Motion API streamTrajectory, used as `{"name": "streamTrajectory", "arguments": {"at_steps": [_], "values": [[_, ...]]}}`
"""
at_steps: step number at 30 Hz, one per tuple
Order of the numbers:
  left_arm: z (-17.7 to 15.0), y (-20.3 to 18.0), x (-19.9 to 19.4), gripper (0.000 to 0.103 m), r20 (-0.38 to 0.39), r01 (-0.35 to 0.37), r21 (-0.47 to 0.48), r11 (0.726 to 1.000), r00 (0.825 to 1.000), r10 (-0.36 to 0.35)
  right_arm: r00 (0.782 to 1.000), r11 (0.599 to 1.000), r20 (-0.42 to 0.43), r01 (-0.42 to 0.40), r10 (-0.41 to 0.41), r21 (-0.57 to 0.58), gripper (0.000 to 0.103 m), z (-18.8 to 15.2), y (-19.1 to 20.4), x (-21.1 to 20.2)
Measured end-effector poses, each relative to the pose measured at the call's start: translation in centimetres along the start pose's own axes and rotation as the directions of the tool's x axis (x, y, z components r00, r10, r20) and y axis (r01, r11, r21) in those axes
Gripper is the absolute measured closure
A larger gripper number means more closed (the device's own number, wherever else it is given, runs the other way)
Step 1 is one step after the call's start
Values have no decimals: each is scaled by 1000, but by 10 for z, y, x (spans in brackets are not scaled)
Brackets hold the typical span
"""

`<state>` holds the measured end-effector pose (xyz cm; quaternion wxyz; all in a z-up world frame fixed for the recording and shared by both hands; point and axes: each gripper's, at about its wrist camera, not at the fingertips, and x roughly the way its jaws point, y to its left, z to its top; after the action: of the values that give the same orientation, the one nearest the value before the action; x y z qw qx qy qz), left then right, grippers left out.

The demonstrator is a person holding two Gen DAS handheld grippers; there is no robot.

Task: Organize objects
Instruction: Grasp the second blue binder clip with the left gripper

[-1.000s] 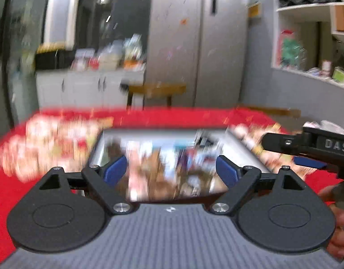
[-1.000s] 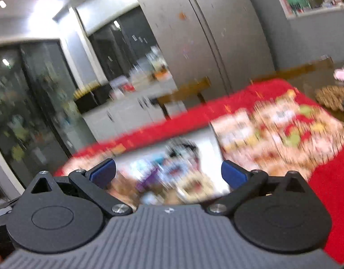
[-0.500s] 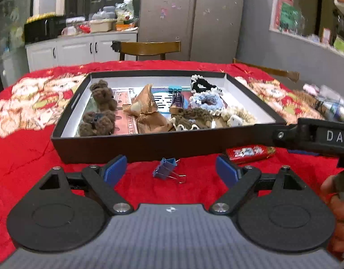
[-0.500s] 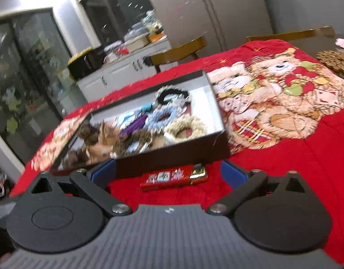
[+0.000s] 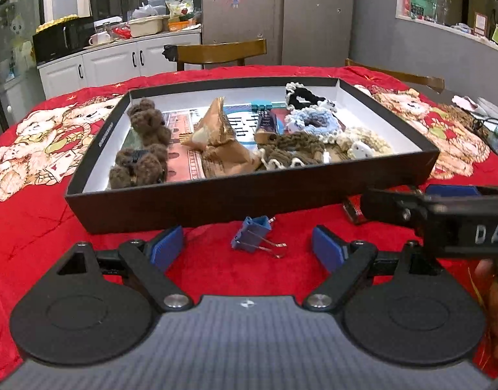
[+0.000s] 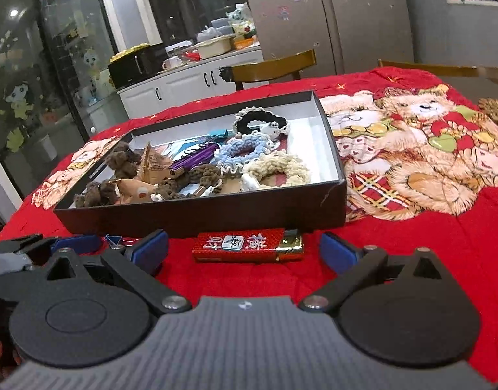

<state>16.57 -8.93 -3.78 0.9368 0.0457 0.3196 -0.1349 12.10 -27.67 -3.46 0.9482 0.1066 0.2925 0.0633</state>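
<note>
A blue binder clip (image 5: 252, 234) lies on the red cloth just in front of a shallow black box (image 5: 216, 200). My left gripper (image 5: 249, 248) stands open with the clip between its blue fingertips, untouched. A red lighter (image 6: 249, 246) with a gold end lies by the box's near wall (image 6: 216, 216). It sits between the spread fingers of my right gripper (image 6: 244, 247), which is open and apart from it. The box holds crocheted scrunchies (image 5: 313, 123), brown knitted pieces (image 5: 138, 162) and brown wrappers (image 5: 223, 143). In the left wrist view the right gripper's arm hides most of the lighter.
The table wears a red cloth with teddy-bear prints (image 6: 417, 149). Wooden chairs (image 5: 221, 52) stand at the far edge. White cabinets (image 5: 119, 61) with kitchen clutter and a grey fridge are behind. Small items (image 5: 476, 110) lie at the right edge.
Both grippers have sunk and tipped down toward the cloth. The clip and the lighter now sit between the fingertips instead of ahead of them. The views went from blurred to sharp.
</note>
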Motion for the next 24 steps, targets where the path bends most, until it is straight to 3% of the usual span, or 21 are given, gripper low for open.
{"name": "streamTrajectory", "arguments": {"at_steps": [20,24], "values": [[0,1,4,15,-5,-17,1,1000,1000,17,1000,1000,-23,10,-10,6,1,1,-5,7],[-1,-2,1,22,5,-19,15,1000,1000,19,999,1000,-24,23,-23,0,3,0,-3,7]]}}
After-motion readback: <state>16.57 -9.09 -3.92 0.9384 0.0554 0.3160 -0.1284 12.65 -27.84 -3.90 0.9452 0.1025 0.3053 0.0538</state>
